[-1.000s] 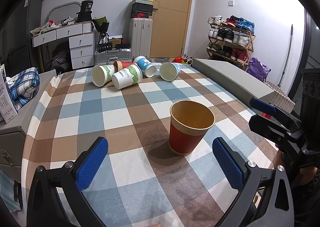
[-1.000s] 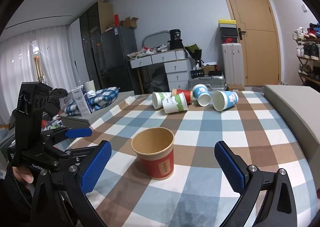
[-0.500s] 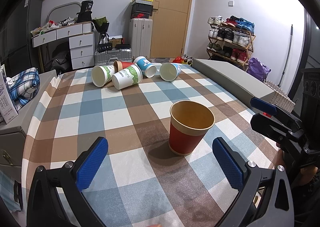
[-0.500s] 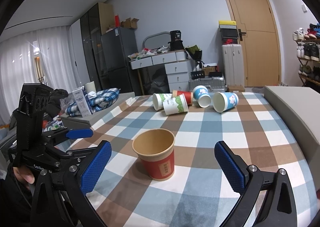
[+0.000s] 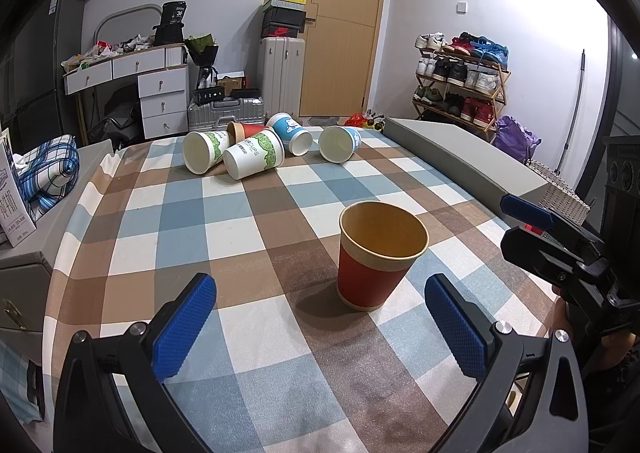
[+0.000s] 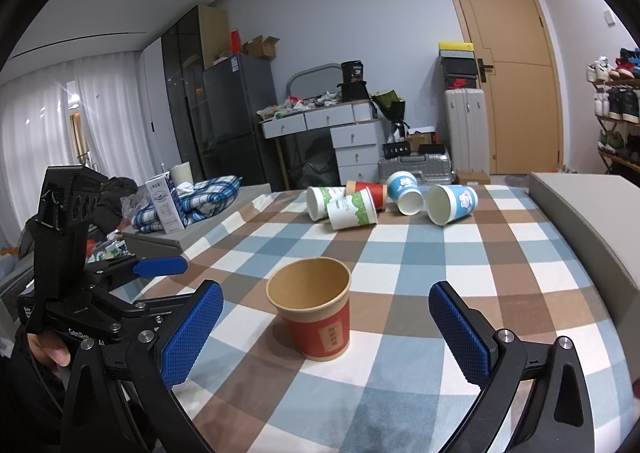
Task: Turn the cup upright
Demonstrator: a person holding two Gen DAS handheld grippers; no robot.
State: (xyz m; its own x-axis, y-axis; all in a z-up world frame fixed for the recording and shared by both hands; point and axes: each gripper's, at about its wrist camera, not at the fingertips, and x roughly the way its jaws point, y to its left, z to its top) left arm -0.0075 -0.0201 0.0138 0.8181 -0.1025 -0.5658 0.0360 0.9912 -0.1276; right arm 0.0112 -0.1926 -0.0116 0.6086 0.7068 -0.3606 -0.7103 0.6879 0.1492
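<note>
A red paper cup [image 5: 376, 253] with a tan rim stands upright on the checked tablecloth [image 5: 240, 245]; it also shows in the right wrist view [image 6: 316, 313]. My left gripper [image 5: 320, 329] is open and empty, its blue pads short of the cup, which sits a little right of centre. My right gripper [image 6: 326, 337] is open and empty, with the cup just beyond its pads and nearer the left one. Several cups [image 5: 252, 153] lie on their sides at the far end of the table, also seen in the right wrist view [image 6: 352, 209].
A grey box [image 5: 460, 157] runs along the table's right edge, with a wicker basket [image 5: 560, 193] behind it. A grey box with a plaid cloth [image 5: 44, 173] and a carton [image 5: 12, 205] stands at the left. Each view shows the other gripper at the side.
Almost nothing has changed. Both grippers stay open and the red cup stands still in the same spot.
</note>
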